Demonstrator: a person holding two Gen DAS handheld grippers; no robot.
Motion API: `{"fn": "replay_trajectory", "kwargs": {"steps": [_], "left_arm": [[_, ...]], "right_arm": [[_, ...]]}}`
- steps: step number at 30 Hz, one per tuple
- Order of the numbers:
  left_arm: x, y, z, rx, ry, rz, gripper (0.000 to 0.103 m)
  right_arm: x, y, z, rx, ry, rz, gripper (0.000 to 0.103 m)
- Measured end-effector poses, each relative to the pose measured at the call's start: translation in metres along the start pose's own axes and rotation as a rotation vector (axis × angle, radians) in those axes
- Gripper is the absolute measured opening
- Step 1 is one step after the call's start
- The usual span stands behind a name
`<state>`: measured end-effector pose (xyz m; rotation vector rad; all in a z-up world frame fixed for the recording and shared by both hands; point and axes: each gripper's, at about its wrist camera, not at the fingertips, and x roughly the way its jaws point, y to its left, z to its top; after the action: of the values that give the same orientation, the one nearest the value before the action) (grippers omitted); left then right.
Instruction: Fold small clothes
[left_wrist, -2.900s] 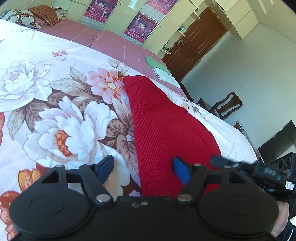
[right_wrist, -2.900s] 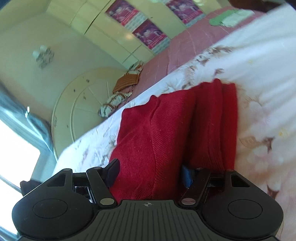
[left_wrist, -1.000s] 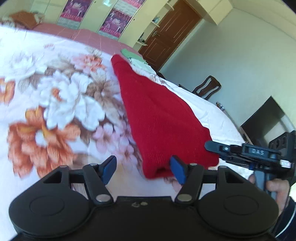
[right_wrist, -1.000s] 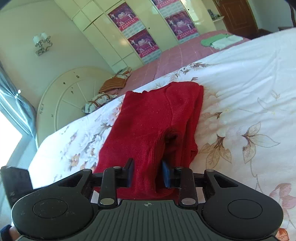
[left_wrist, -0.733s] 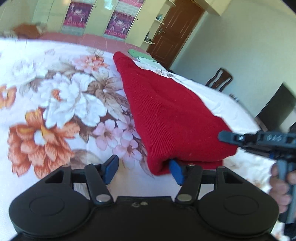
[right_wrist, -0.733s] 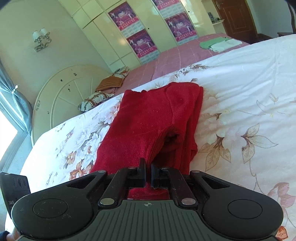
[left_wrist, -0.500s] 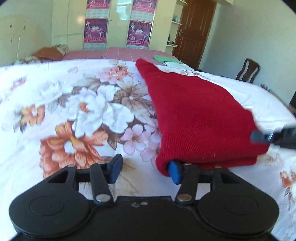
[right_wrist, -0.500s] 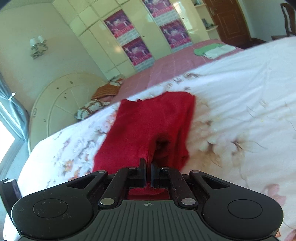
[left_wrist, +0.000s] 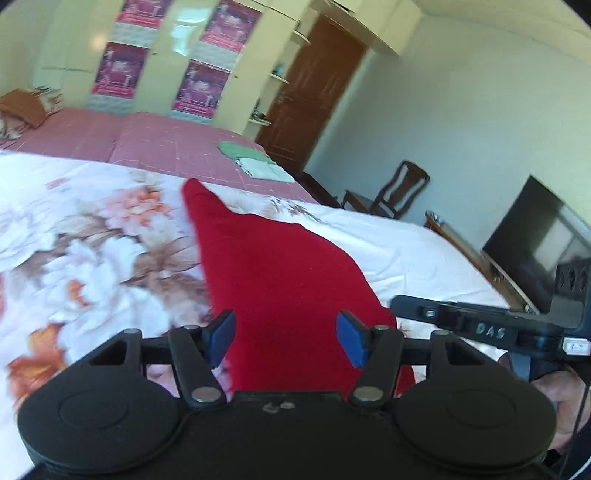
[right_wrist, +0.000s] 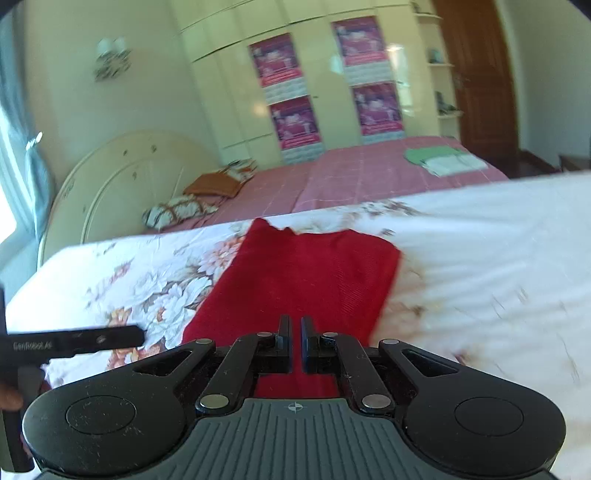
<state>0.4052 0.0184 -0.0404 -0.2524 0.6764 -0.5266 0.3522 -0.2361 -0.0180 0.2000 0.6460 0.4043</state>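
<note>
A red knitted garment (left_wrist: 280, 266) lies folded lengthwise on the floral bedspread (left_wrist: 92, 258), its near end raised off the bed. My left gripper (left_wrist: 284, 328) has its blue pads apart and its jaws are opening; the garment's near left part runs between them, and I see no pad pressing on it. My right gripper (right_wrist: 293, 332) is shut on the near edge of the red garment (right_wrist: 314, 280). In the left wrist view the right gripper (left_wrist: 402, 306) sits at the garment's right corner. In the right wrist view the left gripper (right_wrist: 140, 336) reaches in beside the left corner.
A pink bed (right_wrist: 362, 173) behind carries folded green and white cloths (right_wrist: 439, 157) and pillows (right_wrist: 207, 192). A wooden chair (left_wrist: 391, 192), a dark television (left_wrist: 535, 240) and a brown door (left_wrist: 310, 92) stand to the right. A hand (left_wrist: 561, 402) holds the right gripper's handle.
The right gripper's jaws closed on the garment's near edge. Both grippers then rose and rolled, and the garment's near end lifted with them.
</note>
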Motion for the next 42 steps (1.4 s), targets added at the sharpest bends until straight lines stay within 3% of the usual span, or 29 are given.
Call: {"fn": "replay_trajectory", "kwargs": {"steps": [3,5,6,11,15,18,19,20,21,22,23,25,27,30,34,39,42], "left_arm": [[0.034,-0.008,-0.003,0.047,0.063,0.019,0.057],[0.042,-0.009,-0.009,0.062,0.074,0.029,0.057],[0.043,-0.012,-0.009,0.085,0.083,0.045,0.057],[0.047,-0.026,-0.012,0.206,0.112,0.111,0.057],[0.043,-0.027,-0.011,0.227,0.119,0.125,0.057],[0.044,-0.025,-0.011,0.232,0.121,0.128,0.057],[0.044,-0.025,-0.011,0.234,0.121,0.129,0.057],[0.044,-0.026,-0.011,0.239,0.120,0.132,0.057],[0.044,-0.027,-0.012,0.245,0.120,0.135,0.057],[0.044,-0.028,-0.013,0.249,0.120,0.139,0.057],[0.045,-0.029,-0.013,0.253,0.119,0.140,0.057],[0.045,-0.029,-0.013,0.260,0.121,0.144,0.057],[0.044,-0.029,-0.013,0.260,0.120,0.146,0.057],[0.028,-0.026,-0.005,0.219,0.067,0.142,0.057],[0.011,-0.002,0.012,0.106,-0.022,0.119,0.071],[0.031,0.036,0.025,-0.031,0.044,0.079,0.075],[0.050,0.059,0.023,-0.146,0.122,0.002,0.068]], "right_arm": [[0.027,0.007,-0.002,-0.105,0.046,-0.071,0.004],[0.049,0.000,-0.014,-0.131,0.156,-0.139,0.003],[0.058,-0.006,-0.023,-0.122,0.198,-0.133,0.003],[0.055,-0.014,-0.037,-0.101,0.168,-0.128,0.003],[0.052,-0.011,-0.031,-0.090,0.156,-0.135,0.003],[0.032,-0.006,-0.017,-0.086,0.055,-0.137,0.004],[0.030,-0.004,-0.014,-0.091,0.036,-0.144,0.009],[0.032,-0.003,-0.012,-0.093,0.029,-0.158,0.036],[0.036,-0.002,-0.011,-0.096,0.024,-0.168,0.055],[0.039,-0.002,-0.012,-0.108,0.015,-0.167,0.067],[0.046,-0.002,-0.014,-0.122,0.036,-0.158,0.066],[0.067,-0.007,-0.023,-0.130,0.159,-0.167,0.059],[0.069,-0.015,-0.029,-0.075,0.159,-0.138,0.059],[0.067,-0.019,-0.027,-0.042,0.166,-0.135,0.059],[0.039,-0.019,-0.015,-0.013,0.076,-0.123,0.059],[0.039,-0.059,0.002,0.242,0.067,-0.001,0.059],[0.054,-0.089,0.003,0.391,0.096,0.076,0.059]]}}
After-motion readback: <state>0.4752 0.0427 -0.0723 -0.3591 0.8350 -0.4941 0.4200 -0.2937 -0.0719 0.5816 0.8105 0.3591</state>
